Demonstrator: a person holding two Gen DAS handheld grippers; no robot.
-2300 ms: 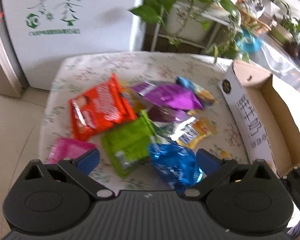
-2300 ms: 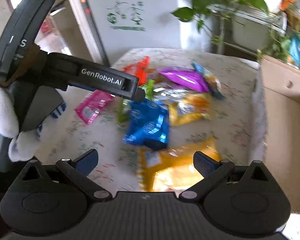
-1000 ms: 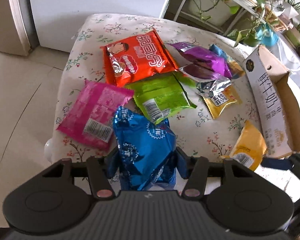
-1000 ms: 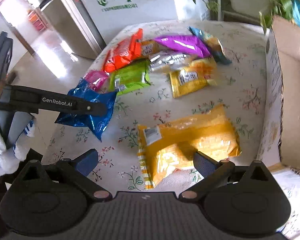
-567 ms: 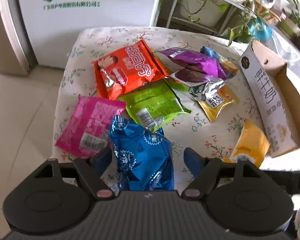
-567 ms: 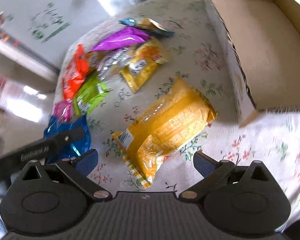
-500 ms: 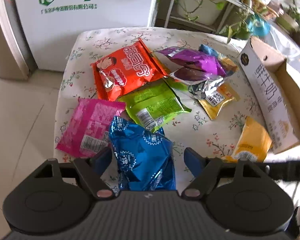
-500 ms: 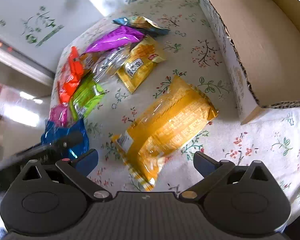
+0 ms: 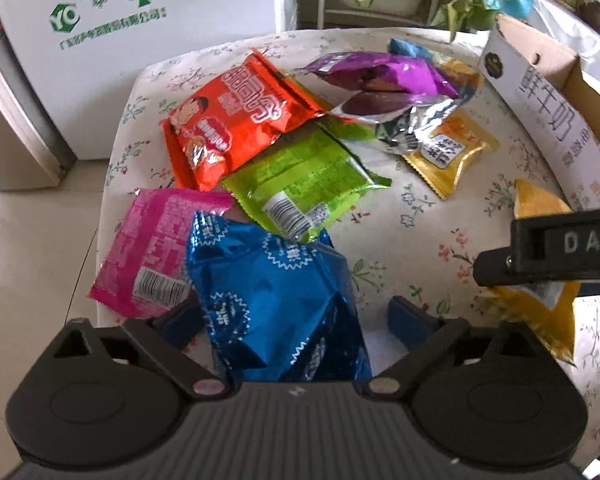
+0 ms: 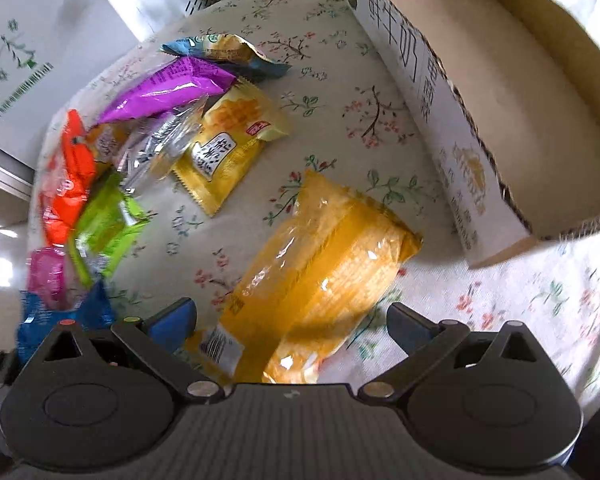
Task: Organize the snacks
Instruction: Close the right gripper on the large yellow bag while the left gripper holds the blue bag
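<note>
The left gripper [image 9: 296, 320] is standing wide, its jaws having just been opening; the blue packet [image 9: 276, 300] is lying between them, clear of the right-hand pad and running its long axis straight out from the claw toward the pink packet [image 9: 156, 252] and the green packet [image 9: 304, 188]. A second ago those jaws were pinching this blue packet tight. The right gripper [image 10: 292, 320] is also gaping wide and gripping nothing, hanging over the big yellow packet [image 10: 320, 276], whose long axis is slanting up toward the cardboard box [image 10: 512, 92]; that packet now fills more of the right wrist view than it did a second ago. Beyond are lying an orange packet [image 9: 236, 120], a purple packet [image 9: 384, 76] and a small yellow packet [image 10: 228, 144], all on the flowered cloth [image 10: 340, 92]. A white appliance [image 9: 140, 40] and potted plants [image 9: 460, 12] are standing behind, on a pale tiled floor [image 9: 28, 264].
</note>
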